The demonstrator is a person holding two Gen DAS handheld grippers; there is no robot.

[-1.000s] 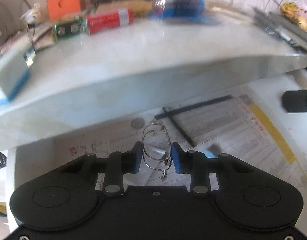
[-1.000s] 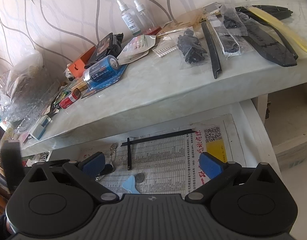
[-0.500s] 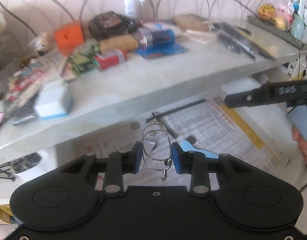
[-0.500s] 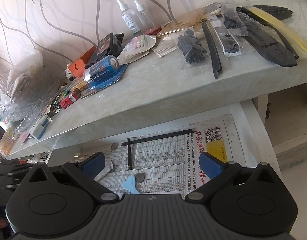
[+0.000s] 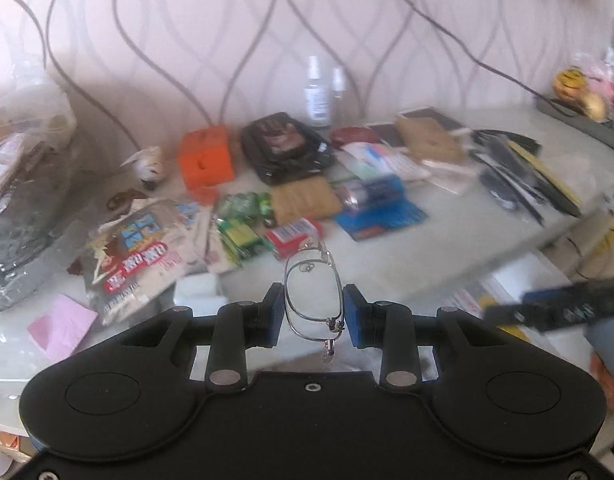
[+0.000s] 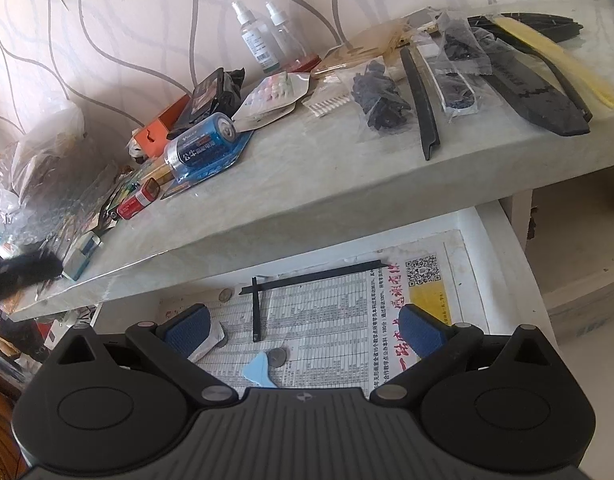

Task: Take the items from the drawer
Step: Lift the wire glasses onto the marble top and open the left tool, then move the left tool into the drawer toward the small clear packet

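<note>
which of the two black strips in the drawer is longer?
The long black strip running across the newspaper; the short black strip meets it near its left end, pointing toward the camera.

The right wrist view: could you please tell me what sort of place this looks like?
Probably a room in a home: a wallpapered wall behind a cluttered stone counter, with spray bottles, a big battery and an open drawer lined with newspaper.
</note>
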